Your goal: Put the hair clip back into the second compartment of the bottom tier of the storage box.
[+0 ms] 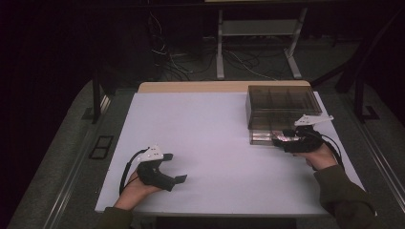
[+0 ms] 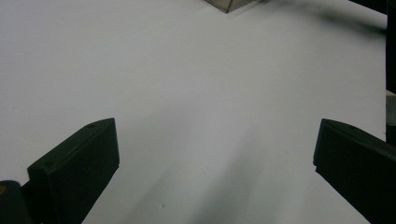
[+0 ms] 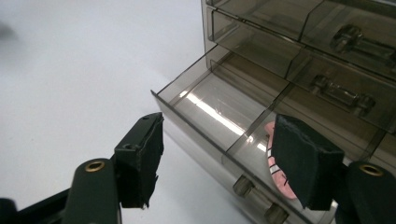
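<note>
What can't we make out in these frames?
- Pink item in the open bottom drawer: right gripper view, its own jaw covers most of it; can't identify.
- Drawer cabinet contents: high view, too small and dark through tinted plastic.
- Cabinet corner: left gripper view, cut off by the top edge.
- Right gripper: high view, jaw gap too dark against the drawer.

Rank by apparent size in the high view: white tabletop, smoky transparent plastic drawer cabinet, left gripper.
1. White tabletop, by far the largest.
2. Smoky transparent plastic drawer cabinet.
3. Left gripper, though nearer the camera.
</note>
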Motion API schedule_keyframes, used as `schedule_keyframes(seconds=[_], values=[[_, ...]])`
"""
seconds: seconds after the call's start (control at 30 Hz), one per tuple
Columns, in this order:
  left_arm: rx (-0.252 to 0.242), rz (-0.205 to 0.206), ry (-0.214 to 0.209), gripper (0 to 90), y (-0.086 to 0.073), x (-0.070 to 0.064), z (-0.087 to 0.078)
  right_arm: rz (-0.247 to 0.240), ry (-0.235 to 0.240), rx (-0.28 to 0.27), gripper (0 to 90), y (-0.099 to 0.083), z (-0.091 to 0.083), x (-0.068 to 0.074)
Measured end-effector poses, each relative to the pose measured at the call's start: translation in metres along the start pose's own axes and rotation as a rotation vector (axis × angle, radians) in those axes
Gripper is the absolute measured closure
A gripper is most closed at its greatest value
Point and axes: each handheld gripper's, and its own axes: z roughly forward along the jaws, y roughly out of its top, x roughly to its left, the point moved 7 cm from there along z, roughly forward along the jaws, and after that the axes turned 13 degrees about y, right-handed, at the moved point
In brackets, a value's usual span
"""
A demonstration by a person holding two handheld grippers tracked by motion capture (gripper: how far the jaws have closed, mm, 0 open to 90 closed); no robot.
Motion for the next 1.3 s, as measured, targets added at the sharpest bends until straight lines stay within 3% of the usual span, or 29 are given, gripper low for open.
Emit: schedule_keyframes(seconds=[0.53, 0.7, 0.83, 1.3], values=[[-0.001, 0.001, -0.003, 0.0, 0.000, -0.001, 0.000, -0.010, 0.012, -0.055, 20.1, -0.010, -0.007, 0.020], [-0.001, 0.003, -0.004, 0.0, 0.000, -0.002, 0.000, -0.002, 0.016, -0.061, 18.9, -0.015, -0.009, 0.025], [-0.002, 0.005, -0.006, 0.0, 0.000, -0.002, 0.000, -0.010, -0.009, -0.054, 17.9, -0.018, -0.010, 0.030], [0.001, 0.008, -0.009, 0.0, 0.001, -0.003, 0.000, -0.019, -0.003, -0.101, 17.8, -0.029, -0.011, 0.047]])
